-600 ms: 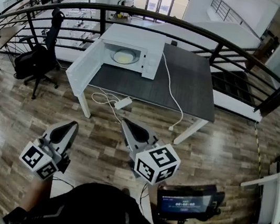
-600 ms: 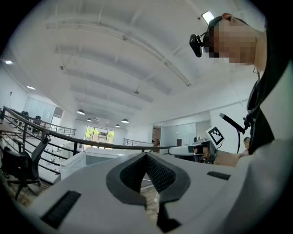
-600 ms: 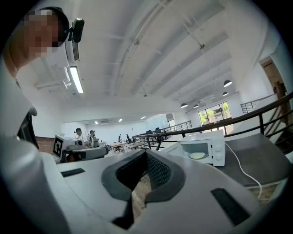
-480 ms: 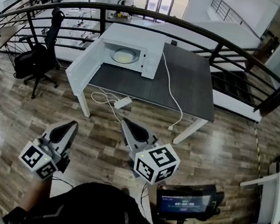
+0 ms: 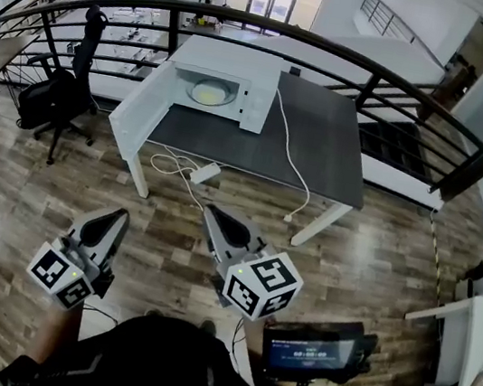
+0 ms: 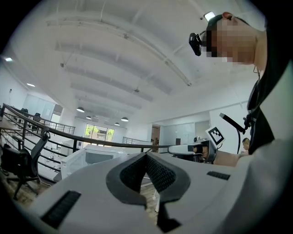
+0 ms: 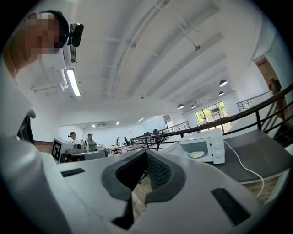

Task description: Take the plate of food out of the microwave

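A white microwave [image 5: 215,85] stands at the far left of a dark table [image 5: 305,143], with its door [image 5: 136,110] swung open to the left. Inside it lies a pale plate of food [image 5: 211,93], which the right gripper view also catches as a plate [image 7: 198,154] in the open microwave [image 7: 203,146]. My left gripper [image 5: 115,220] and right gripper [image 5: 212,216] hang over the wooden floor, well short of the table. Both are shut with nothing between their jaws, as the left gripper [image 6: 146,155] and right gripper [image 7: 146,153] show in their own views.
A black curved railing [image 5: 355,64] runs behind the table. A black office chair [image 5: 56,97] stands left of it. A power strip [image 5: 203,174] with cables lies on the floor by the table's front edge, and a white cable [image 5: 290,150] crosses the tabletop. A small screen [image 5: 316,351] sits near my right side.
The head view has shifted a little, so the table and microwave sit slightly higher and further left. Both grippers stay shut and low in front of me.
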A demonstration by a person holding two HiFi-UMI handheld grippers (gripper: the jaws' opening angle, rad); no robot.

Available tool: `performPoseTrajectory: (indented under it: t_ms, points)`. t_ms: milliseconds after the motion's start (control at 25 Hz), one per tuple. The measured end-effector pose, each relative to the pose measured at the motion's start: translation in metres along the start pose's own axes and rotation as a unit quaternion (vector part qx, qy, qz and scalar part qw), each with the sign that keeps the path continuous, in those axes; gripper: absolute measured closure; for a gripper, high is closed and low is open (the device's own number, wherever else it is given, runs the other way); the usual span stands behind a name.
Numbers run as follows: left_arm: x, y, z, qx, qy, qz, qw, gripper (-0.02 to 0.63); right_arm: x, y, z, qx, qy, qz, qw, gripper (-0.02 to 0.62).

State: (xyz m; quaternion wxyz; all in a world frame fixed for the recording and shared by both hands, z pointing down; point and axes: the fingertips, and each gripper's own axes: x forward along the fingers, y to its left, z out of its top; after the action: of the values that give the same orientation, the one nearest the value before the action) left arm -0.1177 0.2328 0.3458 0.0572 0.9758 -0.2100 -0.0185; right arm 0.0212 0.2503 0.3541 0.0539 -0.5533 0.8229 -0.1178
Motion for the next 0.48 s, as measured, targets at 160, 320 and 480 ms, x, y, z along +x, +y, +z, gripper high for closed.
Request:
performPoseTrajectory:
  t_ms: [160,320,480]
  points:
    - [-0.004,0.009,0.000,-0.006,-0.006,-0.004,1.0000,0.604,0.006,0.005,-0.003,0.002,-0.002,-0.005,1.000,0.606]
    - [-0.011,0.021,0.003,-0.005,-0.014,-0.008,0.9999,0.604,0.017,0.015,0.000,-0.006,-0.003,-0.011,1.000,0.606]
    - [-0.017,0.035,0.002,-0.009,-0.017,-0.011,0.9998,0.604,0.028,0.017,-0.003,-0.004,-0.001,-0.022,1.000,0.606]
